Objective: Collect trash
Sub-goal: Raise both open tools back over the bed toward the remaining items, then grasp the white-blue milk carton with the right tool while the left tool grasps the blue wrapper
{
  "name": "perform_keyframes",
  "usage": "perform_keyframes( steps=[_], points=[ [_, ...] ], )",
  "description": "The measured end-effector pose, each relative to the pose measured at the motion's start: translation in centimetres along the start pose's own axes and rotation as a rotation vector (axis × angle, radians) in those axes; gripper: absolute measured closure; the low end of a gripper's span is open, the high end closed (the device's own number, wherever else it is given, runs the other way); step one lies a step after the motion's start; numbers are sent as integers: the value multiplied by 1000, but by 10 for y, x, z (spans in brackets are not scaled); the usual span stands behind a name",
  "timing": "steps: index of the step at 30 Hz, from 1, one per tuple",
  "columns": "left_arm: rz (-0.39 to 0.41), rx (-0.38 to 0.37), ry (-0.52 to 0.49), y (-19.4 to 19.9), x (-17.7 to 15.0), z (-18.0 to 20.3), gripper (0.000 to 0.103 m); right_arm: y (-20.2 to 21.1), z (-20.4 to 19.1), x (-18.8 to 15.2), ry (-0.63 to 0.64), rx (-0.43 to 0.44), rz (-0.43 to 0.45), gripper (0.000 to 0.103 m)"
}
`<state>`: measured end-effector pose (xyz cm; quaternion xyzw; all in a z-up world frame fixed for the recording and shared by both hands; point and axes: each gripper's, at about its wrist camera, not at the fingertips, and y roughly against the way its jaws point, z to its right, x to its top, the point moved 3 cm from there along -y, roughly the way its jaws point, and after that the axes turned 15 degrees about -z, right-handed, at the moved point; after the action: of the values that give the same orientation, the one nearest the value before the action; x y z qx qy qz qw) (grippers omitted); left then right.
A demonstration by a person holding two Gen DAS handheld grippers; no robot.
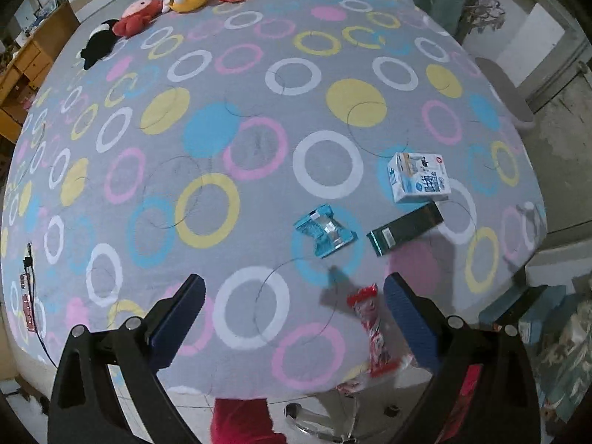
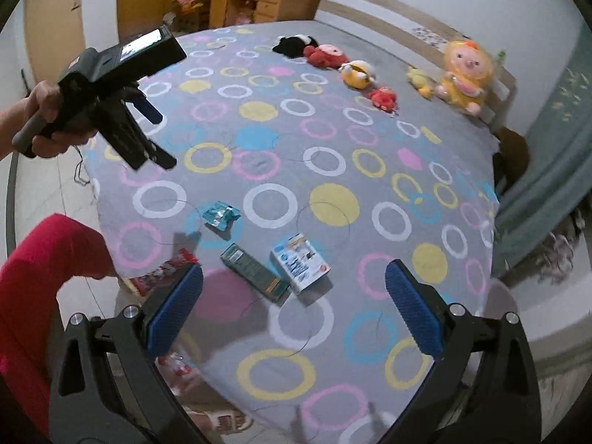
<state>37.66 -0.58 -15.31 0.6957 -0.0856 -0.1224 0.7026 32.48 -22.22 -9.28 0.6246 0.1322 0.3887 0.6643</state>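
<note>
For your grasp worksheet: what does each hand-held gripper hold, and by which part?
Nothing. The left hand-held gripper and right hand-held gripper are both open and empty above the bed.

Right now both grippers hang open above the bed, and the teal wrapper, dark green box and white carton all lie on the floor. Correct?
Not quite. The teal wrapper, dark green box and white carton lie on the bed, as the right wrist view shows. Both grippers are open.

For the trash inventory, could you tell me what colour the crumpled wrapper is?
Teal blue with a silvery middle, clearest in the left wrist view.
</note>
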Motion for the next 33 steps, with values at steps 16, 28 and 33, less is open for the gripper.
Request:
perform_keyframes(
  steps=[16, 28, 33],
  points=[
    [-157, -82, 88, -69, 51, 15, 9, -97, 16, 37, 143, 60, -132, 7],
    [-226, -103, 182, -133, 67, 12, 9, -194, 6, 32, 223, 120, -298, 7],
    [-242, -127, 218, -149, 71, 8, 9, -219, 6, 32, 236, 116, -329, 7]
  ],
)
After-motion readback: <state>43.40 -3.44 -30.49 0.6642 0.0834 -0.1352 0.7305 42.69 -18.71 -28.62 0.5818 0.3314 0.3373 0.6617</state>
